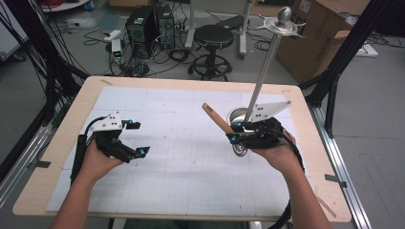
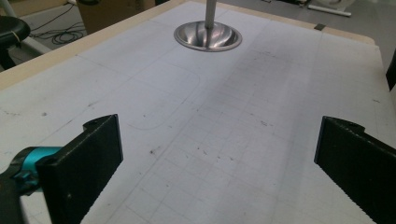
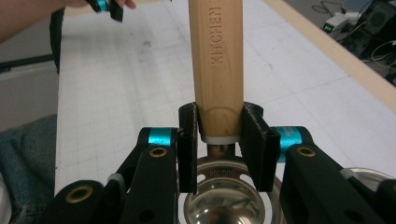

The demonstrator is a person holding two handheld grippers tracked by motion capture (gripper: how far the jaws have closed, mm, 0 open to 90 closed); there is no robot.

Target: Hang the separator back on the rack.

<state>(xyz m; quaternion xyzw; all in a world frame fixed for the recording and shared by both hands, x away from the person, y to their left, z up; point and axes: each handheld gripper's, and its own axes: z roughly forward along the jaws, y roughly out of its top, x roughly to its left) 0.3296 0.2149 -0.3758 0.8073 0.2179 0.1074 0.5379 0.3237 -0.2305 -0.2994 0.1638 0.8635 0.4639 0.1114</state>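
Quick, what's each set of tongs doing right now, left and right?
Left tongs: open, holding nothing, above the table.
Right tongs: closed on the wooden handle of a metal ladle.

Two grippers sitting over the gridded mat, one at each side

The left gripper (image 1: 128, 139) is hovering at the mat's (image 1: 181, 167) left, well apart from the right gripper (image 1: 239, 132), which is gripping a ladle (image 3: 217, 70) by its handle (bowl toward the person); the utensil stand (image 1: 260, 86) is rising just behind it, its base (image 2: 208, 36) resting on the mat.
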